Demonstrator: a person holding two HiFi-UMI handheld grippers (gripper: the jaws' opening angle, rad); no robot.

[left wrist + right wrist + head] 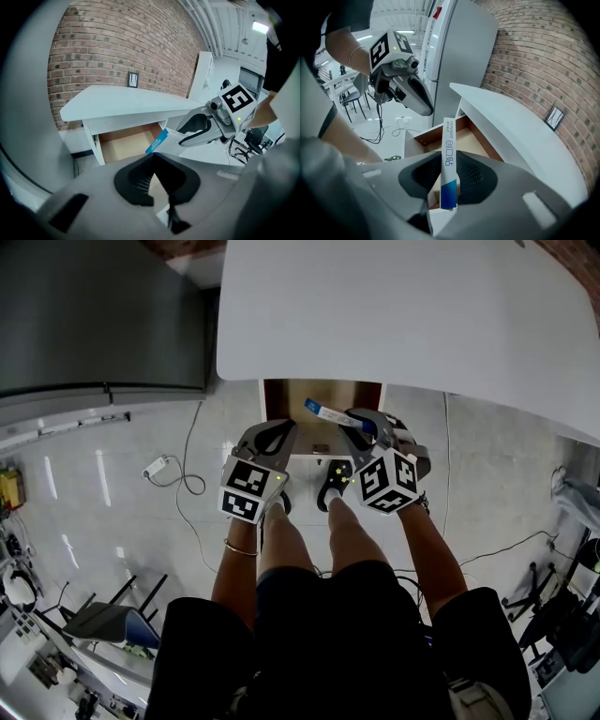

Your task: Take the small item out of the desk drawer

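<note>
A small white-and-blue box [449, 159] stands upright between the pads of my right gripper [450, 176], which is shut on it. In the head view the box [328, 412] sticks out to the left of the right gripper [361, 427], above the open wooden drawer [319, 395] under the white desk [403, 306]. My left gripper [274, 432] hangs beside it at the left, shut and holding nothing. From the left gripper view its jaws [154, 159] are closed, with the box [157, 140], the right gripper [206, 127] and the drawer [124, 145] ahead.
A tall grey cabinet [103, 315] stands left of the desk. A cable with a plug [173, 474] lies on the tiled floor. The person's legs and shoes [333, 486] are just below the grippers. A chair [103, 622] is at the lower left.
</note>
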